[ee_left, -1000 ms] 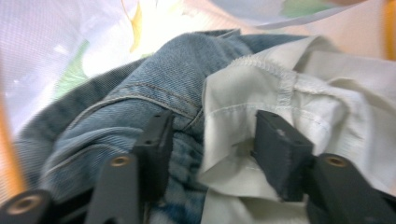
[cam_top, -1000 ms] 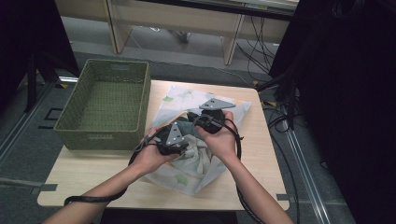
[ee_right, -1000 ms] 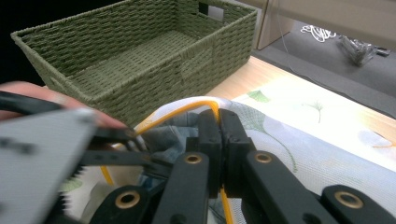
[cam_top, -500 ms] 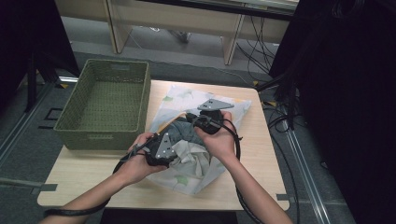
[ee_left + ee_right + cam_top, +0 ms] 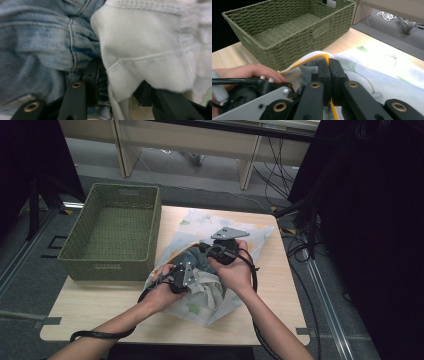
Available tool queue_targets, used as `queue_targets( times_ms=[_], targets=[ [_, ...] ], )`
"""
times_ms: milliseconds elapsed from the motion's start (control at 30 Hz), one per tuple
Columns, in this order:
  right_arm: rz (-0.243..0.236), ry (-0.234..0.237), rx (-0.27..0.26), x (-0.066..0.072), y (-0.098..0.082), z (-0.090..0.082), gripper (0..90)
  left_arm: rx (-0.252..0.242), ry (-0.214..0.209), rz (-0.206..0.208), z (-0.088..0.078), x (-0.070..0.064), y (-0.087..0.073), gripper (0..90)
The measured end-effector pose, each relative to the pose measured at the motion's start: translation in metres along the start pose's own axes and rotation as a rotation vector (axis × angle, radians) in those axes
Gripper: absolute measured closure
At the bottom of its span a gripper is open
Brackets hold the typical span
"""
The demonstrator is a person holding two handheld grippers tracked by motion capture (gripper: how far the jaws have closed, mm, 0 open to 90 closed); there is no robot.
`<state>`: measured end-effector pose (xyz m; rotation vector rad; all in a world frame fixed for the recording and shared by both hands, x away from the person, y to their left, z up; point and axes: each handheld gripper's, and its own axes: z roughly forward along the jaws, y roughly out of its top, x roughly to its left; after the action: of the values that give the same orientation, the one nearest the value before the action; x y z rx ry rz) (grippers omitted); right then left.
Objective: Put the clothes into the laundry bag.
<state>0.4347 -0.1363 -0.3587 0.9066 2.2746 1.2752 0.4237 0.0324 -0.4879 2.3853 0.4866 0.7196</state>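
Observation:
A white mesh laundry bag [image 5: 250, 237] with a green leaf print lies on the table, holding blue jeans [image 5: 37, 37] and a white garment [image 5: 150, 50]. My right gripper [image 5: 210, 247] is shut on the bag's yellow-trimmed rim [image 5: 312, 58] and lifts it. The jaws of that right gripper [image 5: 329, 62] are pressed together over the trim. My left gripper [image 5: 175, 282] reaches into the bag's mouth among the clothes. Its jaws have just been closing, and a fold of the white garment is pinched between them, at my left gripper [image 5: 116, 80]. The jeans lie against its left jaw.
A green woven basket [image 5: 107, 267] stands to the left of the bag, close to the table's left side. In the right gripper view its wall [image 5: 294, 47] is just beyond the person's left hand [image 5: 244, 71]. Cables lie on the floor at the right.
The left gripper has moved down and nearer to the person, deeper into the clothes in the bag. The right gripper has kept its hold on the rim.

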Motion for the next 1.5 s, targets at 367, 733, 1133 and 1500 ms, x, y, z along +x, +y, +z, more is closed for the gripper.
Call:
queue_targets(
  times_ms=[367,733,1133,1500],
  targets=[
    [0.002,0.009,-0.021,0.005,0.004,-0.004,90.0,-0.147,0.032,-0.155,-0.020,0.016,0.016,88.6],
    [-0.014,0.048,-0.126,0.022,0.024,-0.024,90.0,-0.366,0.143,-0.194,-0.081,0.046,0.054,88.7],
    [-0.010,0.058,-0.216,0.029,0.042,-0.041,90.0,-0.484,0.206,-0.172,-0.132,0.059,0.077,88.7],
    [0.030,0.019,-0.192,0.014,0.034,-0.029,90.0,-0.324,0.164,0.014,-0.062,0.021,0.059,86.3]
  ],
)
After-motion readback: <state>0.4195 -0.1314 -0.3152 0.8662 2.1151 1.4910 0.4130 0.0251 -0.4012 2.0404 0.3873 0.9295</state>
